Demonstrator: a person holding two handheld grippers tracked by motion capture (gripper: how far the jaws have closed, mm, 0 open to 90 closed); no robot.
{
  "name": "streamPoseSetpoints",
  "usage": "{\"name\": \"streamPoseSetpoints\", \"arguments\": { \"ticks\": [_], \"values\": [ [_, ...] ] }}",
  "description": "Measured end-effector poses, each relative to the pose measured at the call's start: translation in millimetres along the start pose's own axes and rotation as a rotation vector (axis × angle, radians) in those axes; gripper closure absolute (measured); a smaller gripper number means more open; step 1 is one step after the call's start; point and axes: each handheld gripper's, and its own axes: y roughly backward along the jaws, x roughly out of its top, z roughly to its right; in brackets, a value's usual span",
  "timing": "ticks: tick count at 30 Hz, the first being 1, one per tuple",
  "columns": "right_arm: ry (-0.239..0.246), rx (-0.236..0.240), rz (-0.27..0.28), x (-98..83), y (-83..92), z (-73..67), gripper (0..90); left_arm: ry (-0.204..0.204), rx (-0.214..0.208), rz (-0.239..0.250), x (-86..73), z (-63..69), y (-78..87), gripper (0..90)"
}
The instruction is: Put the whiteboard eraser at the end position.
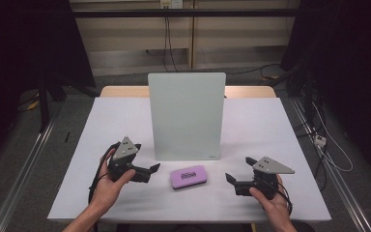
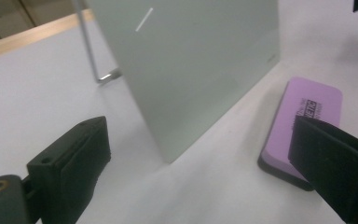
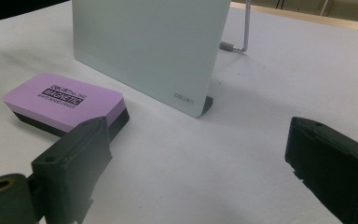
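A pale glass whiteboard (image 1: 187, 116) stands upright on its wire stand in the middle of the white table (image 1: 106, 125). Just in front of it lies a purple magnetic eraser (image 1: 189, 176) with a black base. My left gripper (image 1: 146, 158) rests on the table left of the eraser, open and empty. My right gripper (image 1: 240, 169) rests to the eraser's right, also open and empty. In the left gripper view the gripper (image 2: 200, 158) faces the board's corner (image 2: 191, 60) with the eraser (image 2: 307, 107) by its right jaw. In the right gripper view the eraser (image 3: 63, 100) lies behind the left jaw of the gripper (image 3: 200, 154).
The board's metal stand leg (image 3: 242, 32) sticks out behind it. A wooden strip (image 1: 125, 91) runs along the table's far edge. Cables (image 1: 319, 140) and rails lie on the floor to the right, and dark curtains hang at both sides.
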Motion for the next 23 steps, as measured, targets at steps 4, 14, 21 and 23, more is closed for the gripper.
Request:
{"name": "streamPoseSetpoints", "arguments": {
  "ticks": [4, 14, 21, 23],
  "values": [
    [-0.002, -0.001, 0.000, -0.2, 0.2, 0.0, 6.6, 0.020, 0.030, 0.019, -7.2, -1.2, 12.5, 5.7],
    [0.002, 0.001, -0.001, -0.3, 0.5, -0.4, 6.6, 0.081, 0.055, 0.046, -38.4, -0.6, 23.7, 6.2],
    [-0.005, -0.005, -0.003, -0.4, -0.2, 2.2, 6.6, 0.117, 0.073, 0.071, -42.5, -8.2, 25.7, 5.4],
    [-0.005, -0.005, -0.005, -0.4, -0.6, 2.0, 6.6, 0.127, 0.079, 0.069, -43.4, -8.9, 24.8, 5.4]
  ]
}}
